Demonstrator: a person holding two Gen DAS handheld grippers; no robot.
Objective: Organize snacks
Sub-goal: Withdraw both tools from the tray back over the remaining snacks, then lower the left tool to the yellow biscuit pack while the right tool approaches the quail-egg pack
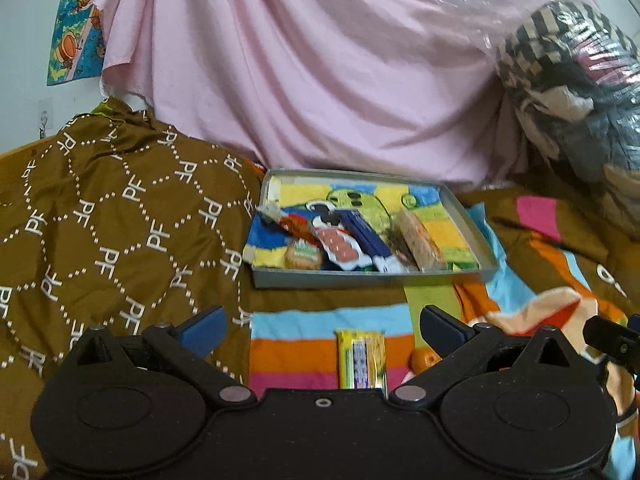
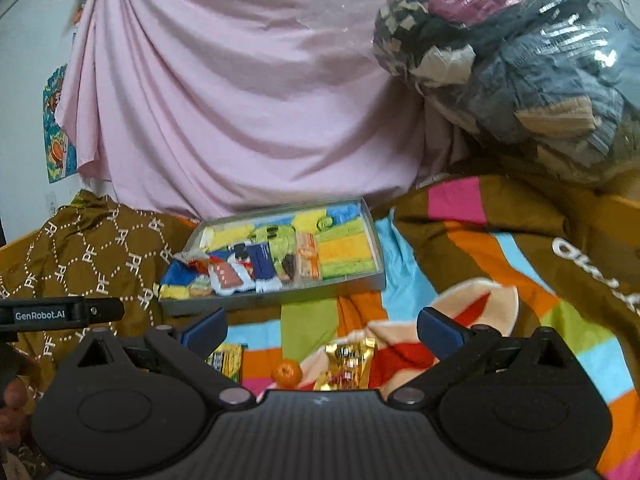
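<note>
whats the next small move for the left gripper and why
Probably lower the open left gripper onto the yellow snack bar, which lies on the striped blanket between its fingers. The tray beyond already holds several snacks, while this bar is still outside it.

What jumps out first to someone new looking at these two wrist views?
Probably the grey tray in the middle of the bed, lined with a bright cartoon towel and already holding a row of snack packets. Behind it hangs a big pink sheet, with a clear bag of clothes piled at the right. Close in, both the left gripper and right gripper are open, over a yellow packet, a gold packet and a small orange on the striped blanket.
</note>
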